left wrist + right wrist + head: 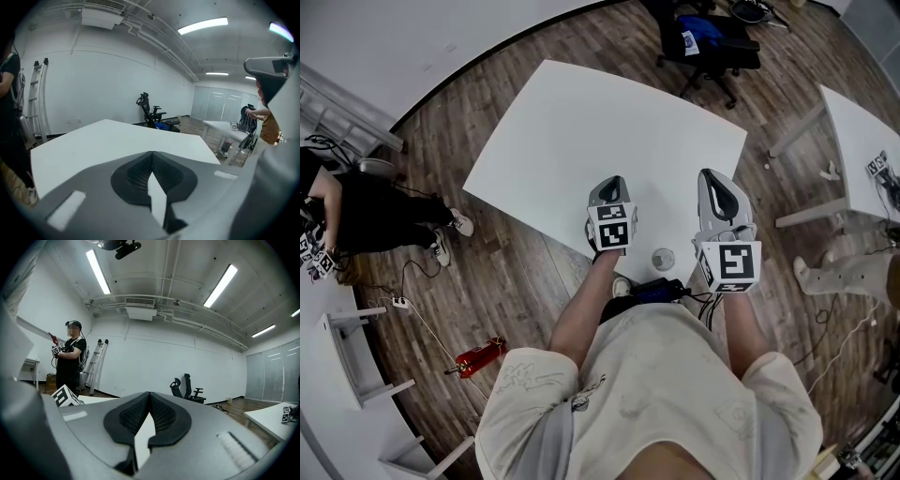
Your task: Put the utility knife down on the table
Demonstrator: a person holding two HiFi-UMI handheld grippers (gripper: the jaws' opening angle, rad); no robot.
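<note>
The wood floor (502, 281) runs all round and is widest on the left, where a person (370, 211) sits by a ladder (347, 117) lying at the wall. The white table (581, 141) stands slantwise in the middle. Its left corner points at that person, its far right corner is near an office chair (705, 42), and its near edge runs right under the grippers. Most of its top lies open to the far and left of them. A second table (862, 141) is well apart on the right, with a strip of floor between. White furniture (352, 361) stands at the near left, and a red object (480, 356) lies on the floor beside it. The left gripper (613, 183) hangs over the table's near edge, pointing across the top and somewhat down. Its jaws are closed tip to tip with nothing between them. The right gripper (713, 175) is just to its right, near the table's near right corner. Its jaws are likewise pressed together and empty. A small grey round thing (663, 259) sits between the two forearms by the near corner. The knife cannot be made out in any view.
</note>
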